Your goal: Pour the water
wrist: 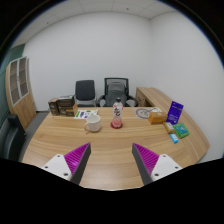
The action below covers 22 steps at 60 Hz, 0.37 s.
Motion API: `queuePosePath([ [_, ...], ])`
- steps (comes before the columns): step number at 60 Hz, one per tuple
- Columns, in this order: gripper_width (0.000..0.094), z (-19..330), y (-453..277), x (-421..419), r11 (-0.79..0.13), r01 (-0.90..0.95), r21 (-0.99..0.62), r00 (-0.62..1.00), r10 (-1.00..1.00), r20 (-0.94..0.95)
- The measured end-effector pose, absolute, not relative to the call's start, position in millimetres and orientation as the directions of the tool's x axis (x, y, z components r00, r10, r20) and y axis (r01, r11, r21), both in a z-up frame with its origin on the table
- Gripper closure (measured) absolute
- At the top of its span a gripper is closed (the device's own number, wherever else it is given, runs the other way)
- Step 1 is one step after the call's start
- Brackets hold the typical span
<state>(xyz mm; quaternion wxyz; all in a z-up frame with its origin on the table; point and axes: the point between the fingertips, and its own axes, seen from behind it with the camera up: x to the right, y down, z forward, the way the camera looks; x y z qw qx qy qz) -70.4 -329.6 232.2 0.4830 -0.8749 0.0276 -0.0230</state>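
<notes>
While we look along the two fingers with their magenta pads point(77, 156), our gripper point(112, 160) stands wide open with nothing held, only bare light wooden desk point(110, 140) between its fingers. Well beyond them, we see a small white ceramic cup point(93, 125) and, just beside it, a pale bottle-like vessel on a round red base point(117, 119); we cannot tell its details. Farther along lie a purple upright card point(176, 112) and a teal box point(182, 130). Two black office chairs point(117, 92) stand behind the desk.
</notes>
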Motion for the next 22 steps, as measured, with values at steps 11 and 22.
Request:
queuePosePath([
  [11,0.0077,235.3,-364.0,-73.4,-0.537,-0.039,-0.843,0.995,-0.095,0.014],
  [22,0.0077,241.1,-371.9,-71.7,-0.532,-0.044,-0.846,0.994,-0.111,0.018],
])
